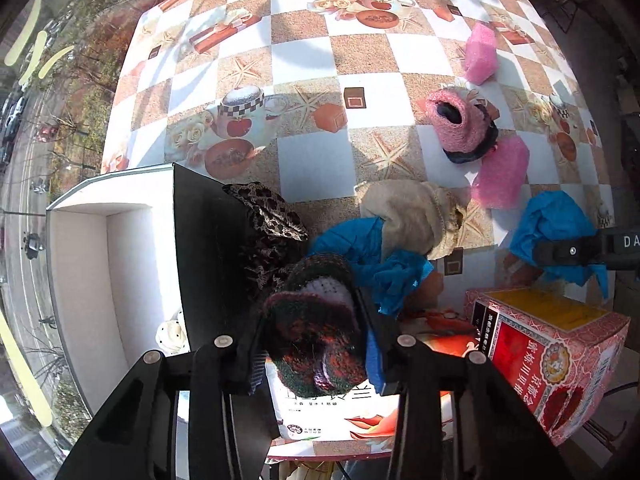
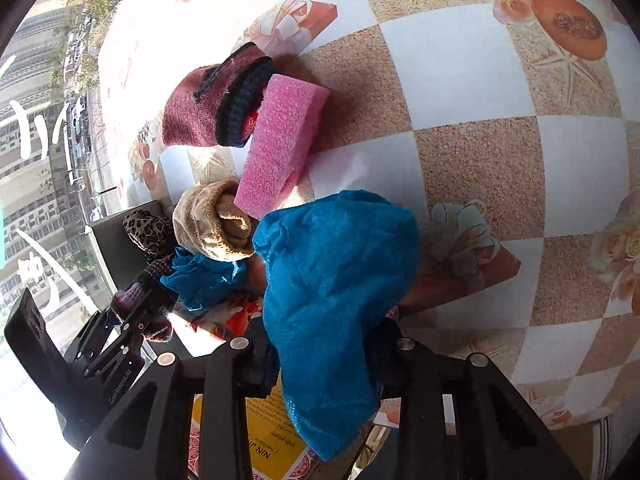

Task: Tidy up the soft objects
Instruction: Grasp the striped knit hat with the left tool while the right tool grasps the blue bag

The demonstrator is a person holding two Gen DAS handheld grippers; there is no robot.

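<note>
My left gripper (image 1: 316, 340) is shut on a dark red-and-green knitted hat (image 1: 320, 344), held beside the black box (image 1: 212, 256) with a leopard-print cloth (image 1: 268, 216) on its edge. My right gripper (image 2: 320, 360) is shut on a blue crinkled cloth (image 2: 336, 288), also seen at the right in the left wrist view (image 1: 552, 220). On the table lie a beige sock bundle (image 1: 416, 216), another blue cloth (image 1: 372, 260), a pink knitted hat (image 1: 456, 124) and two pink foam blocks (image 1: 502, 172) (image 1: 480, 54).
A white box (image 1: 100, 248) stands left of the black one. A red printed carton (image 1: 548, 356) sits at the front right on the checkered tablecloth (image 1: 308, 56). A window with a street view is on the left.
</note>
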